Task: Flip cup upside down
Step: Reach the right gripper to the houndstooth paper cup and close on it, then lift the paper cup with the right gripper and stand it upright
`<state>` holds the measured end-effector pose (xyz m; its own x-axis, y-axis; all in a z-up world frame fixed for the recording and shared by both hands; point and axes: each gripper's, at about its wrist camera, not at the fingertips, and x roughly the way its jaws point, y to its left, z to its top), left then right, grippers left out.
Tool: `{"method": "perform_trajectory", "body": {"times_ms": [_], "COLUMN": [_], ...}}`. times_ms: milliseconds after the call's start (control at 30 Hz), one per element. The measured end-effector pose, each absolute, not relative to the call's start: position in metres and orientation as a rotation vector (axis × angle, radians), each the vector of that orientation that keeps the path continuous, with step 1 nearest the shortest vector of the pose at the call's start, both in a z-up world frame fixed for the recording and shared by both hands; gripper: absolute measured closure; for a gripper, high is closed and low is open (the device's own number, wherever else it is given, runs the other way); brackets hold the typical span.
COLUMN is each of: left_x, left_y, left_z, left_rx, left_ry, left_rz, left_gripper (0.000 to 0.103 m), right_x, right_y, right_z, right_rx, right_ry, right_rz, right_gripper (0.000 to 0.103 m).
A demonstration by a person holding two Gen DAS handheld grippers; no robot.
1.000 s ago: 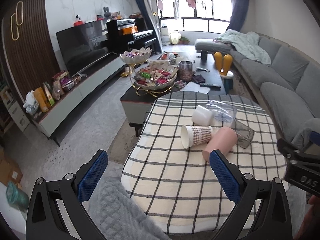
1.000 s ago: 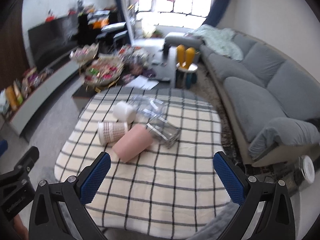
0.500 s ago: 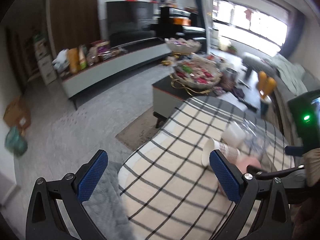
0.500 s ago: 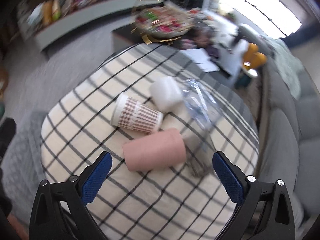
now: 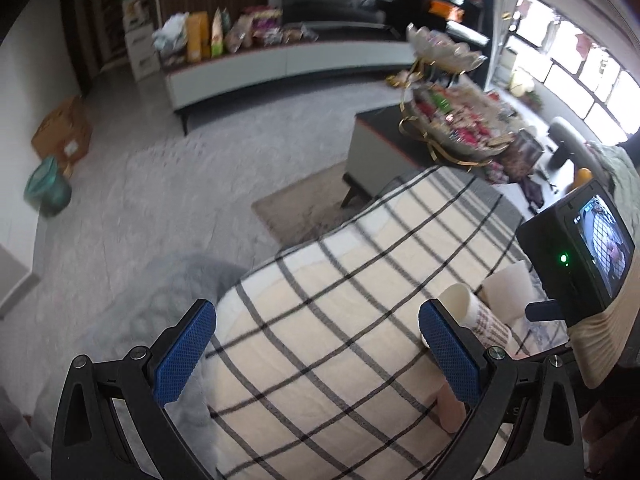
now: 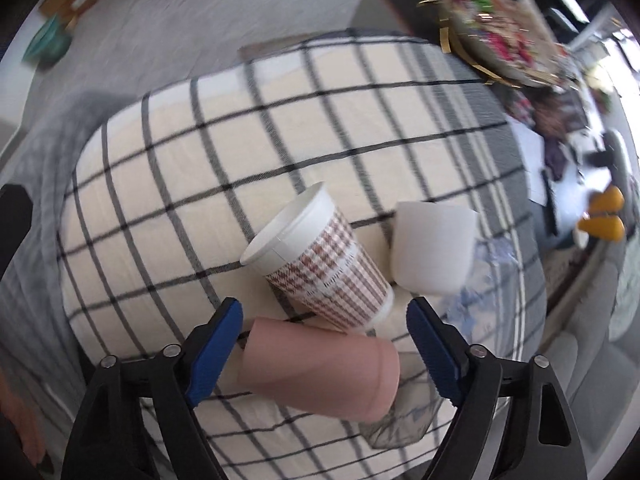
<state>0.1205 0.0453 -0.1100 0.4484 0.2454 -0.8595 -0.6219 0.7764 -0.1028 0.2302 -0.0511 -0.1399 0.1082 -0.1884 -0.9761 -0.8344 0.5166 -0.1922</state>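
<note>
The right tongs (image 6: 324, 344) stand open, the pink cup (image 6: 320, 372) lying on its side between their blue fingers (image 6: 216, 344) without a visible grip. Just ahead of them lie a patterned paper cup (image 6: 320, 260) and a white cup (image 6: 434, 248) on the checked desk (image 6: 180, 168). The left tongs (image 5: 316, 352) hang open, with bare cloth between them.

You've got a checked cloth (image 6: 168, 184) over the surface, grey rug (image 5: 168, 176) on the floor left of it. Far side: a low TV cabinet (image 5: 288, 68) with snack bags (image 5: 208, 34) on its left end. A tiered candy dish (image 5: 448, 120) sits on the dark coffee table (image 5: 372, 140). Far left, a cardboard box (image 5: 62, 132) just beside a teal bucket (image 5: 46, 192). Yellow stool (image 6: 604, 216) far right.
</note>
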Motion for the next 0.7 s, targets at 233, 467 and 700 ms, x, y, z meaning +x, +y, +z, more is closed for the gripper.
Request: {"method": "perform_trajectory", "body": {"times_ms": [233, 467, 700], "left_x": [0.136, 0.143, 0.141], "left_y": [0.045, 0.049, 0.053], "left_z": [-0.134, -0.146, -0.144], "left_rx": [-0.45, -0.462, -0.471], "left_ry": [1.04, 1.078, 1.081], "left_rz": [0.56, 0.56, 0.543], "left_gripper": [0.0, 0.0, 0.0], "right_x": [0.246, 0.26, 0.265], "right_y": [-0.035, -0.028, -0.031], "right_z": [-0.173, -0.189, -0.17], "right_rx": [-1.058, -1.035, -0.97], "right_ry": [1.475, 1.472, 1.437], "right_rz": [0.669, 0.689, 0.658], "right_gripper": [0.026, 0.036, 0.038]}}
